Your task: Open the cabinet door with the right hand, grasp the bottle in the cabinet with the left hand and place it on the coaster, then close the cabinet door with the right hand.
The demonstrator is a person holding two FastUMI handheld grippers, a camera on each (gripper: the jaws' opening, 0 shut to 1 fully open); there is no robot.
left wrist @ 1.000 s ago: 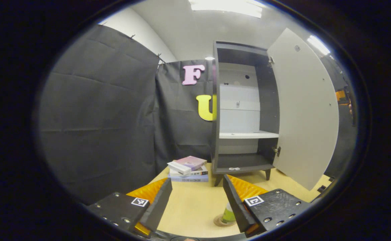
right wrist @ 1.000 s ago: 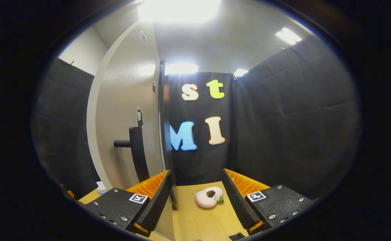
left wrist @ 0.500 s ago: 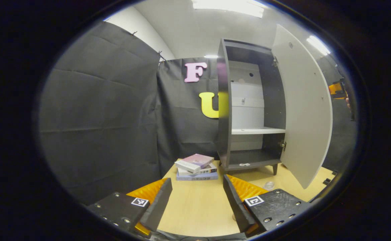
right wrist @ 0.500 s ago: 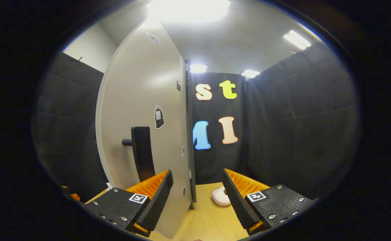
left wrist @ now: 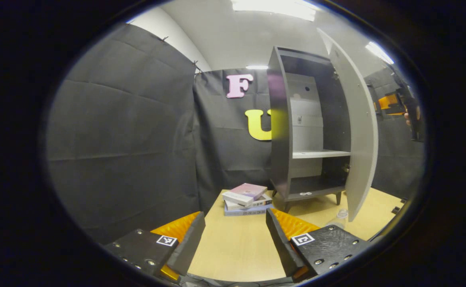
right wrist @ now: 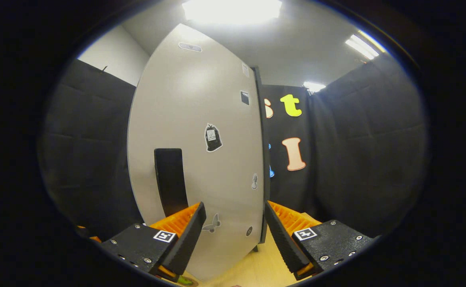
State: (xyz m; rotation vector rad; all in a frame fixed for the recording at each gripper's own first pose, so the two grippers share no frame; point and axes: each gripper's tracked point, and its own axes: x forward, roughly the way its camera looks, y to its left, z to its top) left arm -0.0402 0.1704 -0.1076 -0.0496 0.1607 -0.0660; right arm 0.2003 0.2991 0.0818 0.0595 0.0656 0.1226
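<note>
Jaws apart on both; cabinet door (right wrist: 201,131) half-open.

The half-open cabinet door (left wrist: 358,131) partly screens the cabinet (left wrist: 296,131) mouth, seemingly leaving a gap.

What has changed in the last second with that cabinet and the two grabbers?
The cabinet door has swung partway toward shut; in the right gripper view its outer face now hides the pink toy seen earlier. The left gripper has drawn away from the bottle on its coaster, which has left its view. Both grippers stay open and empty, the right gripper near the door handle. The books and cabinet have not moved.
</note>
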